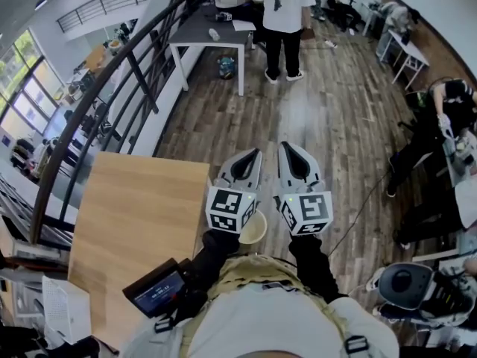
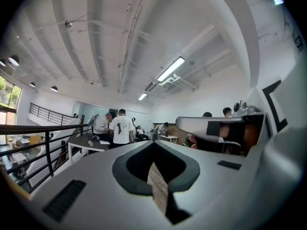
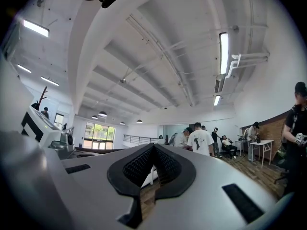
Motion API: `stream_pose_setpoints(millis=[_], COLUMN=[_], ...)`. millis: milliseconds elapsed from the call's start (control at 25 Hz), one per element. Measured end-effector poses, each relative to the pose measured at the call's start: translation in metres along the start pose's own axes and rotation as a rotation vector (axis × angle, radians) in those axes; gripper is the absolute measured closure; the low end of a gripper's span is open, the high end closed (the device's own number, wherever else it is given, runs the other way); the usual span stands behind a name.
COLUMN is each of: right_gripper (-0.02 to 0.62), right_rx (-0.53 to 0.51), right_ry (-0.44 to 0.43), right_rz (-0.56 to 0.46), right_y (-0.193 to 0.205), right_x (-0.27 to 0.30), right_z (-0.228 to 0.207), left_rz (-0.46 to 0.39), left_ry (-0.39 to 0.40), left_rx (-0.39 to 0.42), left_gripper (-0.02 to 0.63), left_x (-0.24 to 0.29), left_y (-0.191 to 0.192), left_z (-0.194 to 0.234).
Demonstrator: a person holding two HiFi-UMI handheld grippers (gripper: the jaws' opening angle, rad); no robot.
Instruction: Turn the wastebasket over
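Observation:
No wastebasket shows in any view. In the head view my two grippers are held up side by side before the person's chest, pointing forward over the wood floor. The left gripper (image 1: 254, 154) has its jaws together, with nothing between them; in its own view the tips (image 2: 153, 143) meet and point level across the room. The right gripper (image 1: 286, 146) is also closed and empty, its tips (image 3: 153, 146) meeting. A small pale round thing (image 1: 254, 229) shows between the two marker cubes; I cannot tell what it is.
A light wooden table (image 1: 134, 222) stands at the left, beside a dark railing (image 1: 112, 88). Far ahead a person (image 1: 283, 13) stands by a grey table (image 1: 209, 32). More people and desks (image 1: 447, 110) line the right side.

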State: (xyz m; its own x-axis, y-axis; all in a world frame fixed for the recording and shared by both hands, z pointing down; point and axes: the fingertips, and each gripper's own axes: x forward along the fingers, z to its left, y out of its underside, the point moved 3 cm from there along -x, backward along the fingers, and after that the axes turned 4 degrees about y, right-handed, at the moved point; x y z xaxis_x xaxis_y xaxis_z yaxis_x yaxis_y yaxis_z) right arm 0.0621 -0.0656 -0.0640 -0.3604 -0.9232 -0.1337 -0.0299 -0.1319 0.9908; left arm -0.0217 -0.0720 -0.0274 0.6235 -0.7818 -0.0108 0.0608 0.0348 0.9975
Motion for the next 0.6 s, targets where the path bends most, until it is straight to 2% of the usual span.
stream_pose_setpoints(millis=[600], right_gripper=[0.577], right_rx=[-0.009], right_ry=[0.026], right_rz=[-0.021], right_y=[-0.006], right_x=[0.000], right_z=[-0.014], left_rz=[0.017], left_ry=[0.007], left_rx=[0.022], left_gripper=[0.604], left_x=[0.009], left_y=[-0.001], left_z=[-0.003])
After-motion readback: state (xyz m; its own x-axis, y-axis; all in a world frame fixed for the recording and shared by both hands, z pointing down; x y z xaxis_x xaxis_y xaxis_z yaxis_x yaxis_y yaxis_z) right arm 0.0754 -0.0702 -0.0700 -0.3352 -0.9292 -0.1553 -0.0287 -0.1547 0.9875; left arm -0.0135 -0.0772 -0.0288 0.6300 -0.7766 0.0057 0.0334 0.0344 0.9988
